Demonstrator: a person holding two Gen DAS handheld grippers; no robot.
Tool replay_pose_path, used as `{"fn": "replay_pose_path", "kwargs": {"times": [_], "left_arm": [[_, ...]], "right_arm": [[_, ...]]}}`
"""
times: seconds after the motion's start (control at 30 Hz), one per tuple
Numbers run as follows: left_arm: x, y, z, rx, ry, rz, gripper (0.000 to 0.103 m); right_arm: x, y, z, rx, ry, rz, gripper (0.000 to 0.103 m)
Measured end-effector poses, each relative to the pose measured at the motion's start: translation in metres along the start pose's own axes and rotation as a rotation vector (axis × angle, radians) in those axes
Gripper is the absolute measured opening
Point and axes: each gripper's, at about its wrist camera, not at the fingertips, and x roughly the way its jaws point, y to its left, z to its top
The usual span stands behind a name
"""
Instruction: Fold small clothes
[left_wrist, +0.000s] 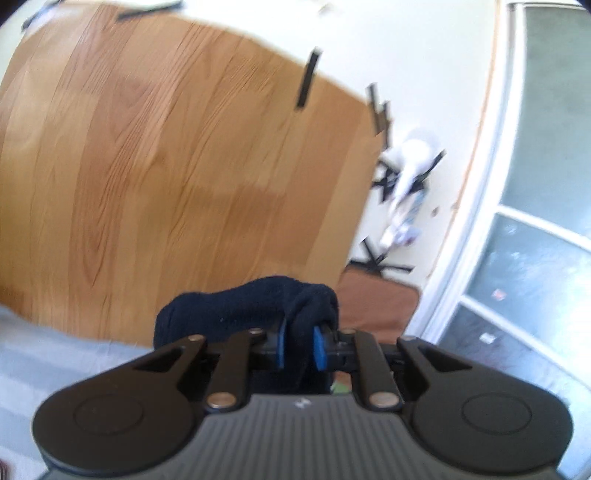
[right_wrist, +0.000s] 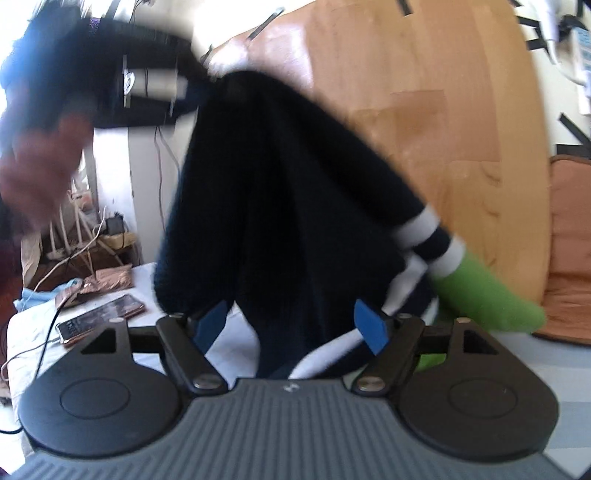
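A dark navy sock (left_wrist: 255, 306) is bunched between the blue pads of my left gripper (left_wrist: 299, 345), which is shut on it and held up in front of a wooden board. In the right wrist view the same sock (right_wrist: 288, 184) hangs down long, with white stripes (right_wrist: 424, 229) and a green toe (right_wrist: 487, 295) trailing to the right. Its top is pinched by the blurred left gripper (right_wrist: 210, 77), with a person's hand (right_wrist: 37, 166) behind. My right gripper (right_wrist: 290, 326) stands open, the sock's lower folds hanging between its pads without being pressed.
A large wooden board (left_wrist: 166, 166) leans against the white wall. A brown cushion (right_wrist: 569, 258) lies at the right. A pale striped bed sheet (left_wrist: 55, 350) is below. A phone (right_wrist: 99, 317) with cables lies at the left. A window (left_wrist: 546, 221) is far right.
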Motion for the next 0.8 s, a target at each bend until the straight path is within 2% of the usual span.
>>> {"fn": "replay_pose_path", "kwargs": {"times": [0.13,0.2,0.27,0.33,0.37,0.4,0.43,0.5,0.57,0.7,0.77,0.8], "left_arm": [[-0.023,-0.028,0.022,0.061,-0.062,-0.017,0.013],[-0.032,-0.039,0.028,0.083,-0.084,-0.022,0.013],[-0.04,-0.047,0.032,0.093,-0.101,-0.032,0.013],[-0.047,-0.053,0.034,0.096,-0.114,-0.038,0.013],[-0.049,-0.054,0.034,0.095,-0.118,-0.035,0.013],[-0.052,-0.055,0.034,0.093,-0.121,-0.032,0.013],[-0.053,-0.056,0.034,0.088,-0.123,-0.025,0.013],[-0.057,-0.053,0.036,0.073,-0.121,-0.007,0.013],[-0.066,-0.048,0.039,0.051,-0.127,0.009,0.012],[-0.095,-0.044,0.05,0.032,-0.194,0.028,0.012],[-0.11,-0.046,0.054,0.047,-0.229,0.009,0.012],[-0.118,-0.048,0.055,0.063,-0.242,0.001,0.012]], "right_arm": [[-0.005,0.015,0.007,0.01,-0.03,0.083,0.083],[-0.015,0.022,0.009,-0.003,-0.072,0.1,0.089],[-0.021,0.026,0.009,-0.005,-0.087,0.117,0.09],[-0.017,0.027,0.009,-0.001,-0.067,0.111,0.089],[-0.015,0.028,0.01,0.002,-0.056,0.117,0.085],[-0.016,0.029,0.01,0.009,-0.048,0.139,0.069],[-0.018,0.032,0.01,0.009,-0.042,0.165,0.037],[-0.021,0.031,0.015,-0.009,-0.037,0.168,0.003],[-0.04,0.019,0.025,0.003,-0.114,0.104,0.002],[-0.104,-0.023,0.064,0.048,-0.345,-0.063,0.002],[-0.133,-0.044,0.08,0.082,-0.424,-0.123,0.003],[-0.142,-0.055,0.086,0.106,-0.434,-0.125,0.003]]}}
